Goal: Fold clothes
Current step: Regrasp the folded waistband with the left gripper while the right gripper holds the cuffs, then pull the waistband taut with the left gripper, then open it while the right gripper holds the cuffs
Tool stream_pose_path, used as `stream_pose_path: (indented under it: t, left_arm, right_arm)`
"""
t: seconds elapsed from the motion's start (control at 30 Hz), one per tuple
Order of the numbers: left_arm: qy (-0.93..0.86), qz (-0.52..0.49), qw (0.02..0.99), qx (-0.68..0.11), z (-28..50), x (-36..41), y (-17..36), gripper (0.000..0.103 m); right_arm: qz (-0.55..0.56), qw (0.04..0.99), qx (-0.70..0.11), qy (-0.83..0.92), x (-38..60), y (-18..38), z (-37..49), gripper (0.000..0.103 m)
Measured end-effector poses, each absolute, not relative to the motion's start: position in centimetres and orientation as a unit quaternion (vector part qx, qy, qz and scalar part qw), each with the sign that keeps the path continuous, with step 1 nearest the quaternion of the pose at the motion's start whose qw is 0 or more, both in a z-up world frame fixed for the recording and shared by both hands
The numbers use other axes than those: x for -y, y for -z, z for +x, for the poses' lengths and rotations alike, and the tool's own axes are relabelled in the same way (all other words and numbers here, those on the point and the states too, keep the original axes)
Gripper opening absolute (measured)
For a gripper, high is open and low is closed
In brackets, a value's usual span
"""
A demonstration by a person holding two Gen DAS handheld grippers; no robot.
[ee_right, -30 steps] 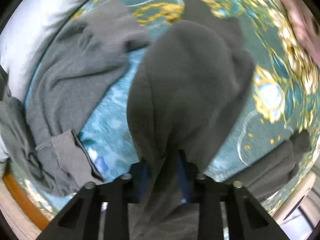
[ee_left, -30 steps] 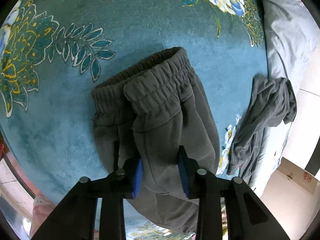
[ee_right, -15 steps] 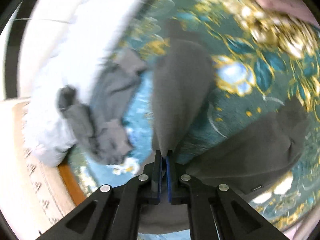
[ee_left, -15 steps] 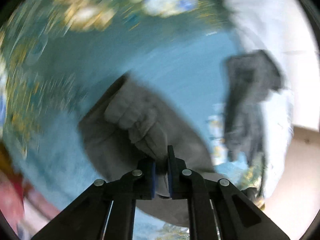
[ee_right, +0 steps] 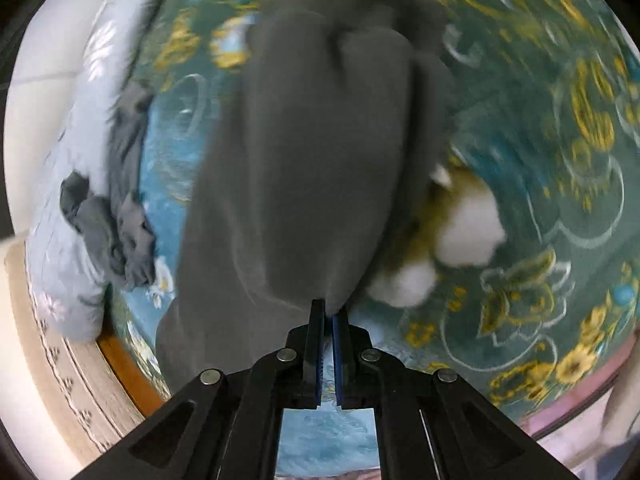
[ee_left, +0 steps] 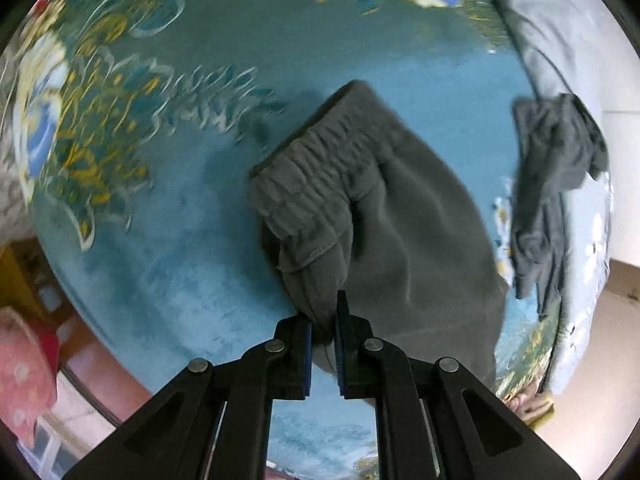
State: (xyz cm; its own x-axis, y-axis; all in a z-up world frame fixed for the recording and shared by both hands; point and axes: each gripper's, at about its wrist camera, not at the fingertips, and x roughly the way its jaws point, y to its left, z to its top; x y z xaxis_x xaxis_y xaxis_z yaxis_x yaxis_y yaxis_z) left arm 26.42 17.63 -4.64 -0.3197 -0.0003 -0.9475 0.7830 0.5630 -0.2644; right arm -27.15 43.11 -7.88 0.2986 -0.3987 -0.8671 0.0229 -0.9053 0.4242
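Dark grey sweatpants (ee_left: 404, 216) gathered over a teal floral blanket (ee_left: 168, 240) on the bed, folded on themselves with the ribbed elastic waistband (ee_left: 316, 168) bunched toward the far side. Left gripper (ee_left: 322, 320) clamped on a pinch of fabric just below the waistband, blue-lined fingers (ee_left: 306, 344) nearly together with cloth squeezed between them. Right gripper (ee_right: 327, 316) likewise clenched on the sweatpants (ee_right: 312, 152), fingers (ee_right: 318, 344) pressed almost flat against each other, grasping a thin edge of the garment at its near end. From that grip, grey cloth spread upward and away across the middle of the right wrist view, blurred at the top. Blurred white and gold flower pattern (ee_right: 464, 232) of the blanket (ee_right: 552, 184) just right of the cloth.

Second, lighter grey garment (ee_left: 556, 184) crumpled at the blanket's edge, apart from the sweatpants, lying partly on pale blue bedding (ee_left: 560, 52). Same crumpled garment (ee_right: 120, 200) at the left of the right wrist view, against the pale bedding (ee_right: 68, 240). Wooden bed edge (ee_right: 128, 368) below it. Pink-red patterned cloth (ee_left: 24, 368) at the lower left of the left wrist view, off the bed.
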Motion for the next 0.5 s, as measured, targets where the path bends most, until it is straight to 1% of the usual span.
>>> stream_pose_path:
  t: [0.17, 0.2, 0.23, 0.27, 0.3, 0.4, 0.5]
  left_arm:
    - [0.378, 0.278, 0.519, -0.715, 26.0, -16.8, 4.5, 0.009]
    - [0.378, 0.281, 0.519, -0.714, 25.9, -16.7, 4.4, 0.009]
    - [0.378, 0.283, 0.520, -0.712, 25.8, -16.5, 4.3, 0.009]
    - [0.377, 0.286, 0.520, -0.711, 25.7, -16.4, 4.3, 0.009]
    - [0.376, 0.286, 0.522, -0.710, 25.6, -16.3, 4.2, 0.009]
    - [0.370, 0.285, 0.526, -0.711, 25.4, -16.4, 4.1, 0.009]
    - [0.364, 0.285, 0.532, -0.710, 25.2, -16.5, 4.0, 0.009]
  right_arm:
    - [0.777, 0.187, 0.147, 0.583, -43.9, 7.6, -27.7, 0.009]
    - [0.772, 0.188, 0.150, 0.588, -44.2, 7.3, -28.0, 0.019]
    - [0.765, 0.186, 0.157, 0.597, -44.6, 7.1, -28.3, 0.027]
    - [0.753, 0.182, 0.178, 0.607, -45.3, 6.7, -29.0, 0.043]
    - [0.745, 0.178, 0.200, 0.611, -46.0, 6.6, -29.5, 0.053]
    - [0.728, 0.167, 0.261, 0.611, -47.1, 7.0, -31.2, 0.053]
    - [0.715, 0.159, 0.299, 0.612, -47.5, 7.3, -32.4, 0.053]
